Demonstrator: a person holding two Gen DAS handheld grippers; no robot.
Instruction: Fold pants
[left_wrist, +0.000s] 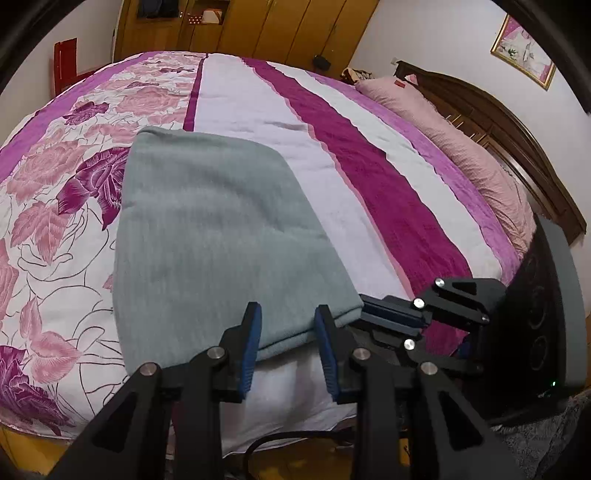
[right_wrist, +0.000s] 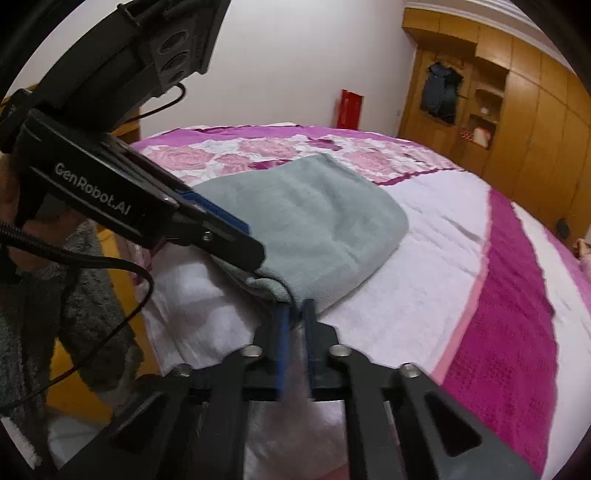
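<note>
On the near edge of the bed (left_wrist: 258, 92), atop the flowered and striped cover, the grey-green pants (left_wrist: 207, 229) lie already folded into a thick, compact rectangle, its far corners rounded and its near hem reaching almost to the mattress edge. The left claw (left_wrist: 288, 332) straddles that near hem with its blue pads (left_wrist: 253, 332) either side of the cloth edge; the gap between them looks wider than the fabric, so from the left wrist view alone I cannot tell whether they press on it or merely stand about it, though the right wrist view shows this claw lying low over the bundle's near left corner. The right claw (right_wrist: 295, 321) is clenched at the bundle's near right corner, its narrow fingers drawn together on what looks like a pinch of the hem. Judged from how the garment lies, the folding is well advanced, and the step in hand seems to be taking hold of the near edge at both corners, either for one last fold away toward the far side or to tidy and shift the finished stack. The next move calls for both claws to hold all layers together, not just the top one, and to lift and carry evenly so the stack neither skews nor slides open. A pink pillow (left_wrist: 454, 147) lies well apart by the headboard.
</note>
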